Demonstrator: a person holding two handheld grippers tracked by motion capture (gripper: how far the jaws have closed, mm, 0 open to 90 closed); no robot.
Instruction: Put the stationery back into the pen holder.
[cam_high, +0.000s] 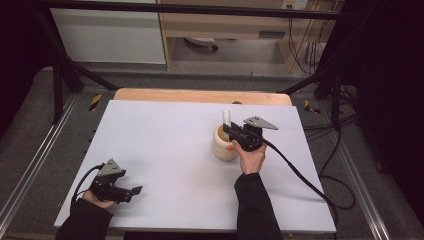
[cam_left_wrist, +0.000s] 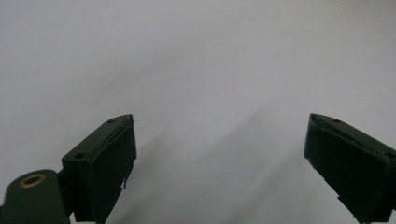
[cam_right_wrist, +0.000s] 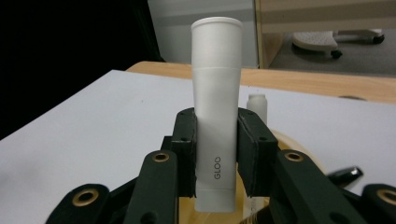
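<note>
A white tube marked GLOO (cam_right_wrist: 216, 107) stands upright, cap up, between the pads of my right gripper (cam_right_wrist: 217, 154), which is shut on it. In the high view the right gripper (cam_high: 231, 128) holds the white tube (cam_high: 226, 117) over a cream round holder (cam_high: 223, 146) at mid-table. The holder's rim (cam_right_wrist: 289, 142) lies under the jaws, and a small white capped item (cam_right_wrist: 257, 106) stands just behind them. My left gripper (cam_high: 134, 191) rests at the table's near left, its jaws wide apart with nothing between them, over bare white table (cam_left_wrist: 196, 70).
The white tabletop (cam_high: 160, 145) lies on a wooden board (cam_high: 200, 95). A black cable (cam_high: 305, 180) trails from the right gripper across the table's right side. A dark shiny object (cam_right_wrist: 346, 175) lies by the holder. Black frame bars and cables surround the table.
</note>
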